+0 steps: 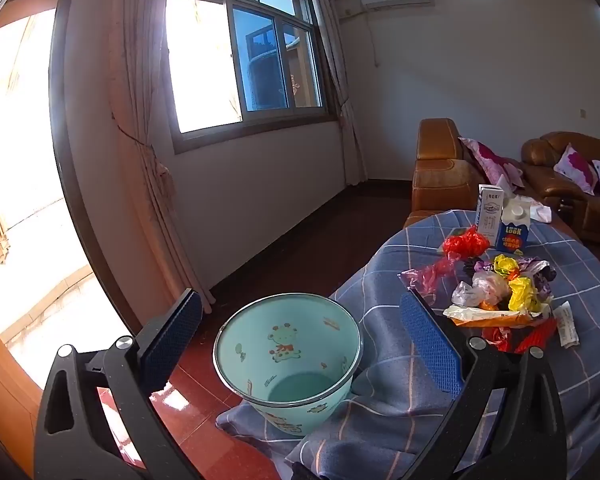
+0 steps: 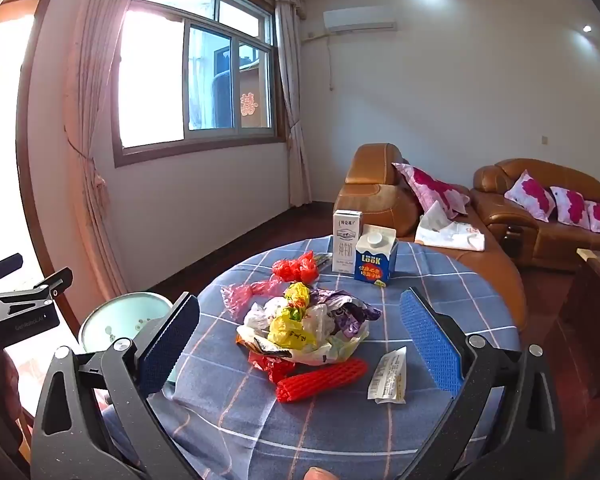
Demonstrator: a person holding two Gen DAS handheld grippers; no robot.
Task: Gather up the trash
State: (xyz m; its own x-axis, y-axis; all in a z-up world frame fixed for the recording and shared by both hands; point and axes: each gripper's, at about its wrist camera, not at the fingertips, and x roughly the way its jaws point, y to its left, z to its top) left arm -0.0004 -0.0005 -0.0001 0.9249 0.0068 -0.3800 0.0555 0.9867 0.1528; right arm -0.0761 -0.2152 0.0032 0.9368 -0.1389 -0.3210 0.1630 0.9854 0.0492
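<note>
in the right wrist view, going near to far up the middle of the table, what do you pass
red foam net sleeve → heap of crumpled plastic bags and wrappers → red crumpled bag → white milk carton, with the blue LOOK carton beside it → brown leather sofa beyond the table.

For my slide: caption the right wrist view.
Open right gripper faces a trash pile on the checked tablecloth.
</note>
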